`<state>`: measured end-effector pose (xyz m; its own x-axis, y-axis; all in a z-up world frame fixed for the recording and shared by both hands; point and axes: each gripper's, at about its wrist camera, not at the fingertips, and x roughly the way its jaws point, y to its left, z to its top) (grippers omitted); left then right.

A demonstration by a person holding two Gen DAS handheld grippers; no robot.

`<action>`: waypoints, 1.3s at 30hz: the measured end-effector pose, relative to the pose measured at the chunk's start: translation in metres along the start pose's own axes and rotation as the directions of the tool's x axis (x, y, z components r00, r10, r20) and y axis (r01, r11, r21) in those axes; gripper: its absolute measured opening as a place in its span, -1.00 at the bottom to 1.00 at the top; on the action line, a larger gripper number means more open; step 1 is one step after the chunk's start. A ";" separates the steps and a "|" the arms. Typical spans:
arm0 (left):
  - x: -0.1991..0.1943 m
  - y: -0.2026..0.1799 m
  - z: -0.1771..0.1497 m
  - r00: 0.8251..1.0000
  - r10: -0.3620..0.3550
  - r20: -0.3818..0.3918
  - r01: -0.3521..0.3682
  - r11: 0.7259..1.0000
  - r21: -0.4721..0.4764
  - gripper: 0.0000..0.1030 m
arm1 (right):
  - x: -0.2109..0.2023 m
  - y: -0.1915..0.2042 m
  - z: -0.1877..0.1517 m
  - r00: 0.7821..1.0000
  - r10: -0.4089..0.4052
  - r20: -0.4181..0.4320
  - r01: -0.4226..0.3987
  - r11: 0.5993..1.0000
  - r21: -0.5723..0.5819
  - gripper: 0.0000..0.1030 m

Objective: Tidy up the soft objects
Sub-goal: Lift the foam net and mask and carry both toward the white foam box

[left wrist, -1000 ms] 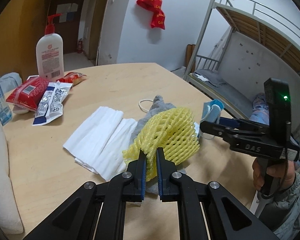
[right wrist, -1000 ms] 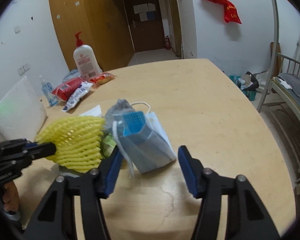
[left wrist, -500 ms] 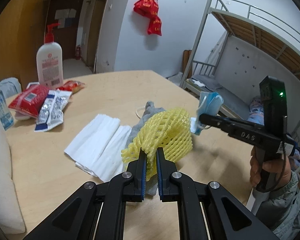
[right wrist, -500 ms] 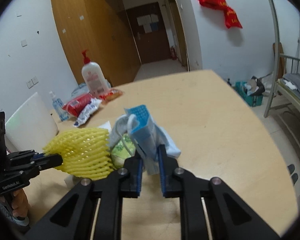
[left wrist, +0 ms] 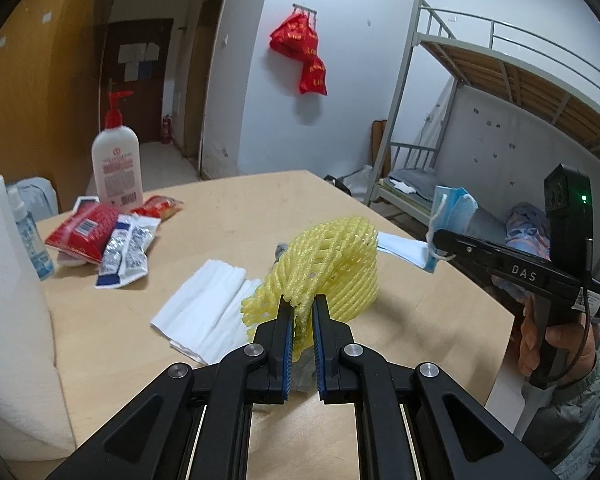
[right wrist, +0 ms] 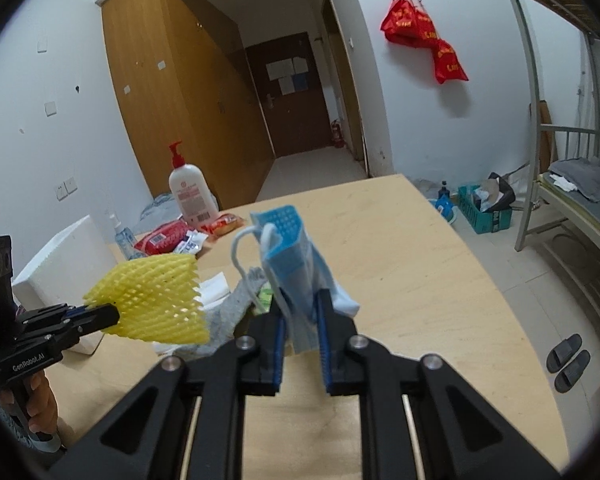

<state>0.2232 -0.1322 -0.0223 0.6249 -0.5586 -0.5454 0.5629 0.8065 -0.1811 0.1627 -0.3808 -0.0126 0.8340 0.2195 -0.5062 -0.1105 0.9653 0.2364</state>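
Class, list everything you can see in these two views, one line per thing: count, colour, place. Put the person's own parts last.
foam fruit net: 1, yellow, held above the table
face mask: 1, blue, held above the table
tissues: 1 stack, white, on the table left of the net
grey cloth: 1, grey, on the table under the net
lotion bottle: 1, white with red pump, far left of the table
snack packets: several, red and silver, before the bottle
spray bottle: 1, clear blue, left edge
foam block: 1, white, left edge
table: 1, light wood
red bags: several, on the wall
bunk bed: 1, grey metal, right
left gripper: 1, black, shut on the net
right gripper: 1, black, shut on the mask
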 end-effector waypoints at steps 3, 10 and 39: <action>-0.007 -0.003 0.002 1.000 0.009 0.015 -0.009 1.000 0.005 -0.82 | -0.005 0.001 0.000 1.000 0.005 0.010 -0.005 1.000 -0.001 -0.66; -0.020 -0.010 0.005 0.999 0.031 0.030 -0.031 0.999 0.014 -0.82 | -0.018 0.003 -0.001 0.999 0.012 0.036 -0.012 1.000 -0.004 -0.66; -0.090 -0.036 -0.007 0.990 0.065 0.126 -0.073 0.996 0.059 -0.82 | -0.081 0.029 -0.016 0.989 0.028 0.148 -0.024 0.999 -0.034 -0.66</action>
<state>0.1430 -0.1098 0.0270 0.7233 -0.5248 -0.4488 0.5465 0.8324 -0.0925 0.0827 -0.3684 0.0221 0.9014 0.2234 -0.3708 -0.1484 0.9641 0.2201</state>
